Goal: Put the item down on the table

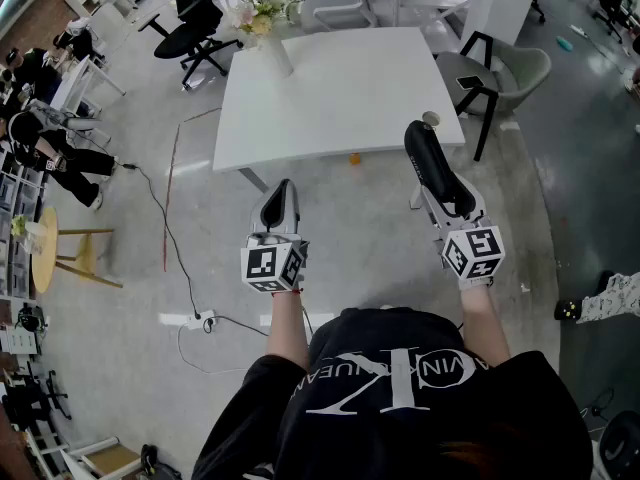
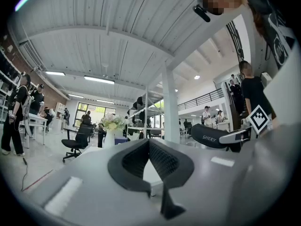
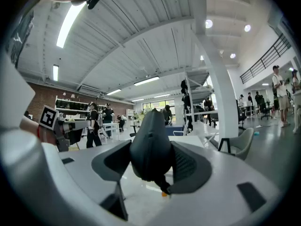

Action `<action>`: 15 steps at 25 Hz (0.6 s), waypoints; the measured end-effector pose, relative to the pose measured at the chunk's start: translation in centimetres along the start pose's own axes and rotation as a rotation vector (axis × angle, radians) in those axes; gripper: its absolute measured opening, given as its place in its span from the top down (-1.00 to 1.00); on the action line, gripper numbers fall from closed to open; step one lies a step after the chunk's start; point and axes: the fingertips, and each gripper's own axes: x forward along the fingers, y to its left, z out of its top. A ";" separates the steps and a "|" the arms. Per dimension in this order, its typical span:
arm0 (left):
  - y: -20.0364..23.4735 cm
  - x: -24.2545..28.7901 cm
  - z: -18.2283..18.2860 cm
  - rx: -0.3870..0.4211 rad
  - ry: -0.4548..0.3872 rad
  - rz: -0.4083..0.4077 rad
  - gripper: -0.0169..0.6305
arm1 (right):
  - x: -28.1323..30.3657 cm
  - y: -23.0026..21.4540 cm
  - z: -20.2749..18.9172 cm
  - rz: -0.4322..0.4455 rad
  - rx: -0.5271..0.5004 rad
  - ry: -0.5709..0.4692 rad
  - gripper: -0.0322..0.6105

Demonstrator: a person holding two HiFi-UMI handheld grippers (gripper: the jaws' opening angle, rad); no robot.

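Observation:
A black oblong item (image 1: 428, 153) sits between the jaws of my right gripper (image 1: 442, 186), which is shut on it and holds it in the air just off the near right corner of the white table (image 1: 340, 88). In the right gripper view the item (image 3: 150, 140) fills the gap between both pads and sticks out forward. The left gripper view shows the same item (image 2: 211, 136) off to the right. My left gripper (image 1: 279, 202) hovers in front of the table's near edge, its jaws (image 2: 149, 147) closed together with nothing in them.
A vase of flowers (image 1: 268, 18) stands at the table's far left corner. A black office chair (image 1: 195, 23) is at the far left and a grey chair (image 1: 505, 73) at the right. A cable and power strip (image 1: 200, 320) lie on the floor.

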 end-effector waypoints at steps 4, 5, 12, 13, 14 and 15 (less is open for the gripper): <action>-1.3 0.4 -0.5 -0.008 0.008 0.000 0.91 | -0.4 -0.9 -0.6 0.008 0.003 0.009 0.08; -1.5 0.5 -0.6 -0.010 0.008 0.002 0.91 | -0.5 -1.1 -0.7 0.012 0.003 0.010 0.08; -3.0 0.1 -1.6 -0.018 0.009 0.013 0.91 | -0.9 -1.4 -1.5 0.038 -0.005 0.013 0.08; -3.0 0.3 -1.9 -0.017 0.016 0.012 0.91 | -0.8 -1.6 -1.7 0.038 0.000 0.014 0.08; -3.1 0.5 -2.2 -0.019 0.025 0.012 0.91 | -0.7 -1.8 -1.8 0.037 0.007 0.016 0.08; -3.0 0.8 -2.5 -0.021 0.031 0.012 0.91 | -0.5 -2.0 -2.0 0.035 0.013 0.017 0.08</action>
